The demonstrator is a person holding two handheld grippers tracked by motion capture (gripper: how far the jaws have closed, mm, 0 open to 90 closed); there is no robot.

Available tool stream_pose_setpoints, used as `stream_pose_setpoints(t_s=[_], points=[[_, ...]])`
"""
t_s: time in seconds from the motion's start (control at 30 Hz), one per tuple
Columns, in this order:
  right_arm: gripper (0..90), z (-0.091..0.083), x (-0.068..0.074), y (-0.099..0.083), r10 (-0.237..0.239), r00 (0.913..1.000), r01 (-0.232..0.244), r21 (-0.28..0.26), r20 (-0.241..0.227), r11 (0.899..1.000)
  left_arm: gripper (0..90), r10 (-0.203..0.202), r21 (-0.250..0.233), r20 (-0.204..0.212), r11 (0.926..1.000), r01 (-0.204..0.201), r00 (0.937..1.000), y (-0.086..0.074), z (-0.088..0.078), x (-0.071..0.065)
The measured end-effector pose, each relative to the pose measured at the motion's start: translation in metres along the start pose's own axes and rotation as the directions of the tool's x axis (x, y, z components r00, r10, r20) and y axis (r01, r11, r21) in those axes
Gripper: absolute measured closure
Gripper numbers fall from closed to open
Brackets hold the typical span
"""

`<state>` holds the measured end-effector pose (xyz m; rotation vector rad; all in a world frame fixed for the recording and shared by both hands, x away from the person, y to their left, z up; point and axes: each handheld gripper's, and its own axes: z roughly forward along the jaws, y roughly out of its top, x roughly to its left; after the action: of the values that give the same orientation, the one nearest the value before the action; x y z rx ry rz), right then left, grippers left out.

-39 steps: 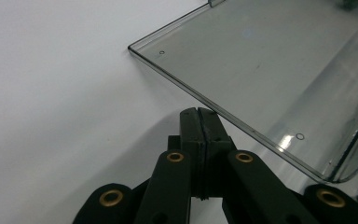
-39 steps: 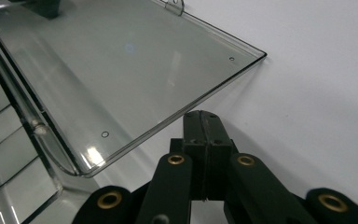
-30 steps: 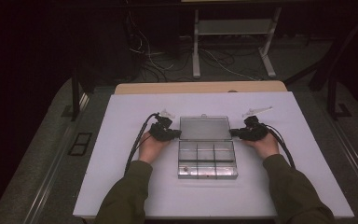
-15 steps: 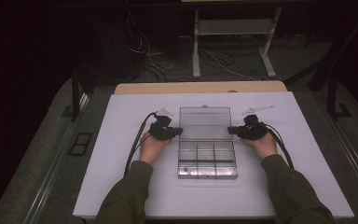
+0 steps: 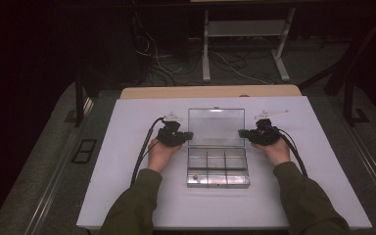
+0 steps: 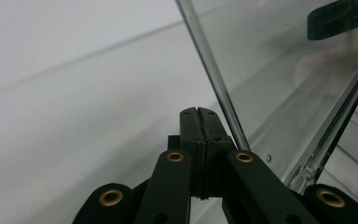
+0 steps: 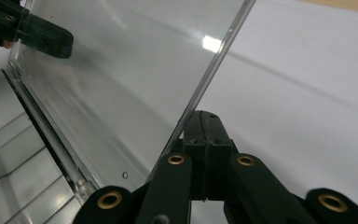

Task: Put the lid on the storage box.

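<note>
- Comparing the high view with the two earlier pictures, the clear lid [image 5: 216, 127] of the compartment box [image 5: 218, 168] is seen raised further: a second ago it lay lower over the far side, and it is now stood up nearly upright behind the tray, hinged along the tray's far edge.
- The left gripper [image 5: 188, 136] is held at the lid's left edge, its jaws closed flat on each other with nothing between them; in the left gripper view the closed tips [image 6: 199, 122] are set against the lid's outer edge [image 6: 214, 79], pressing or just beside it.
- The box itself is found in the middle of the white table [image 5: 127, 127], between the two hands, its divided tray lying open toward the person; a few small items are in the tray, too small to be named.
- The right gripper [image 5: 241, 132] is held at the lid's right edge, likewise closed on nothing, its tips [image 7: 207, 125] tucked against the lid's edge [image 7: 214, 65] in the right gripper view.
- The opening is judged nearly done: the lid is propped from both sides rather than pinched, so it may drop back if the tips are drawn away too soon.
</note>
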<state>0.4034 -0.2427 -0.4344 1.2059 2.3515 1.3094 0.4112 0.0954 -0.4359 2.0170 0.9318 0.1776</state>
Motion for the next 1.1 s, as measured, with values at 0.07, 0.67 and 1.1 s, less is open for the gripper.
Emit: stream_pose_setpoints(t_s=[0.07, 0.67, 1.1], points=[[89.5, -0.001, 0.000, 0.002, -0.005, 1.0000, 0.005, -0.008, 0.000, 1.000, 89.0, -0.001, -0.010, 0.002, 0.9999, 0.001, 1.0000, 0.001, -0.001, 0.000], [89.6, -0.011, 0.006, 0.011, -0.009, 0.9998, 0.008, -0.066, -0.015, 0.998, 87.7, 0.009, -0.071, -0.002, 0.9974, -0.009, 1.0000, 0.006, -0.012, -0.004], [89.5, -0.015, 0.010, 0.014, -0.019, 0.9997, 0.018, -0.080, -0.017, 0.997, 76.1, 0.022, -0.132, -0.011, 0.9909, -0.023, 0.9997, 0.004, -0.056, 0.000]])
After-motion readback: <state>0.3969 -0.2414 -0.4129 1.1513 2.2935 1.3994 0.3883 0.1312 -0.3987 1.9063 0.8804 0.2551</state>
